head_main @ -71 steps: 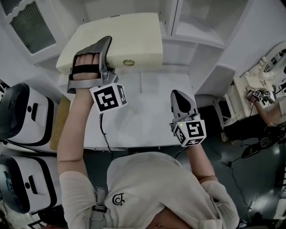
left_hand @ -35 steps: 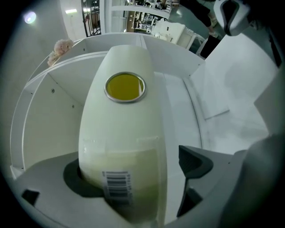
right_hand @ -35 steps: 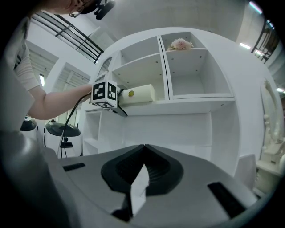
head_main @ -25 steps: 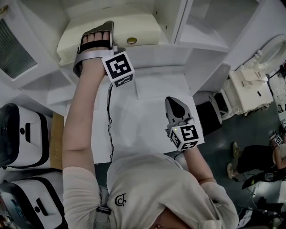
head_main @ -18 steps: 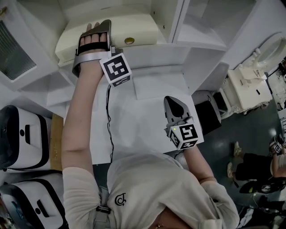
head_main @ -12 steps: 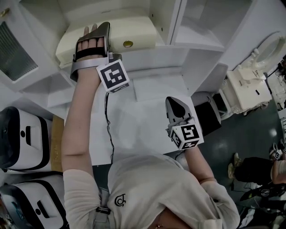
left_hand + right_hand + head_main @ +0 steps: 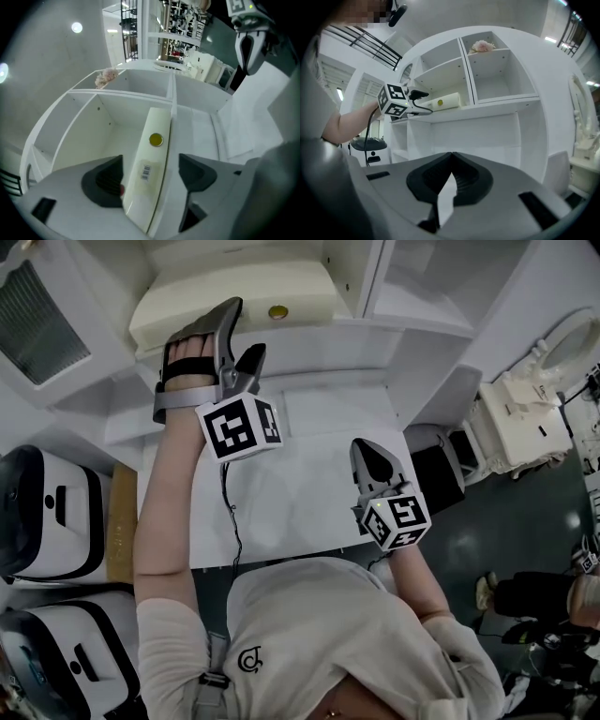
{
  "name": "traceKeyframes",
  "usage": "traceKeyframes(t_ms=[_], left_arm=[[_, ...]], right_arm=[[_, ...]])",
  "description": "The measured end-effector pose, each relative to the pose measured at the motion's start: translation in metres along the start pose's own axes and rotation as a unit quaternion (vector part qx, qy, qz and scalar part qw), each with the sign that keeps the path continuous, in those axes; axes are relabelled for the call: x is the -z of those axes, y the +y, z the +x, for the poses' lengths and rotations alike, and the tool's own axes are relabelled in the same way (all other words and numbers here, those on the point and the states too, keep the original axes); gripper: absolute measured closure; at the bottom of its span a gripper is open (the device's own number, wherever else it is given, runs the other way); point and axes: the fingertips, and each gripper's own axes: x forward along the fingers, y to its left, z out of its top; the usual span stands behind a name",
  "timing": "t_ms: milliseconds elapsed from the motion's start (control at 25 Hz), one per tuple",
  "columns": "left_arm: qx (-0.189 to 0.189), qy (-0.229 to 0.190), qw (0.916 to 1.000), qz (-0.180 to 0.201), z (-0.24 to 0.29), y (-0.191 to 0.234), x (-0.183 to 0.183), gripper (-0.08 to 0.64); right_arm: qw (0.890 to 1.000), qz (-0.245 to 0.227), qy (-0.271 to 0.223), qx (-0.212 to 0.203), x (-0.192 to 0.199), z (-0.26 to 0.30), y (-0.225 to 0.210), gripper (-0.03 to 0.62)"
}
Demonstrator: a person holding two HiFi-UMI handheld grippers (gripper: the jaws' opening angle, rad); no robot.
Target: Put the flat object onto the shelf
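The flat cream panel (image 7: 234, 304) with a brass knob (image 7: 277, 311) lies in a compartment of the white shelf unit (image 7: 375, 334). My left gripper (image 7: 242, 334) is level at the shelf's front. Its jaws stand open and have just been closing. In the left gripper view the panel (image 7: 152, 168) has its near edge between the fingers (image 7: 105, 183), with a gap on the right side. My right gripper (image 7: 368, 451) hovers over the table, shut and empty, its pads (image 7: 440, 176) meeting. The right gripper view shows the panel (image 7: 443, 101) on the shelf (image 7: 497, 108).
A white table (image 7: 300, 493) lies below the shelf. Black-and-white machines (image 7: 47, 512) stand at the left and cream furniture (image 7: 525, 418) at the right. A pink flower (image 7: 482, 46) sits in an upper compartment. A cable (image 7: 228, 512) hangs from the left gripper.
The panel went from being carried over the table to lying in the shelf compartment. My left gripper has drawn back from the shelf and rolled. The right gripper barely moved.
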Motion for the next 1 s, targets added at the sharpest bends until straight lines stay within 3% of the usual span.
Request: traceKeyframes(t_ms=[80,120,240,360,480,560,720,880,1000], left_arm=[[-0.028,-0.010,0.9993,-0.024,-0.016,0.001,-0.002,0.386],[-0.037,-0.008,0.9988,-0.033,-0.023,-0.001,-0.002,0.460],[-0.024,0.002,0.9978,-0.062,-0.038,-0.019,0.003,0.545],[-0.005,-0.004,0.9933,-0.116,-0.051,-0.038,0.009,0.548],[0.012,-0.011,0.9836,-0.180,-0.066,-0.058,0.018,0.548],[0.040,-0.022,0.9692,-0.242,-0.078,-0.076,0.023,0.548],[0.082,-0.026,0.9262,-0.367,-0.104,-0.113,0.035,0.548],[0.075,-0.031,0.8908,-0.447,-0.127,-0.128,0.044,0.548],[0.063,-0.047,0.8560,-0.511,-0.145,-0.130,0.047,0.548]], right_arm=[[1.000,0.002,0.006,0.000,0.004,-0.004,0.001,0.584],[1.000,0.002,0.009,0.000,0.006,-0.006,0.002,0.584],[1.000,0.004,0.014,-0.005,0.010,-0.008,0.007,0.584],[1.000,-0.008,0.012,-0.011,0.010,-0.008,0.014,0.584],[0.999,-0.032,0.010,-0.020,0.009,-0.005,0.023,0.584],[0.999,-0.044,0.008,-0.027,0.008,-0.004,0.028,0.584],[0.998,-0.046,0.004,-0.040,0.006,-0.004,0.036,0.584],[0.997,-0.043,0.007,-0.057,0.007,-0.004,0.043,0.584],[0.997,-0.036,0.000,-0.067,0.006,-0.003,0.049,0.584]])
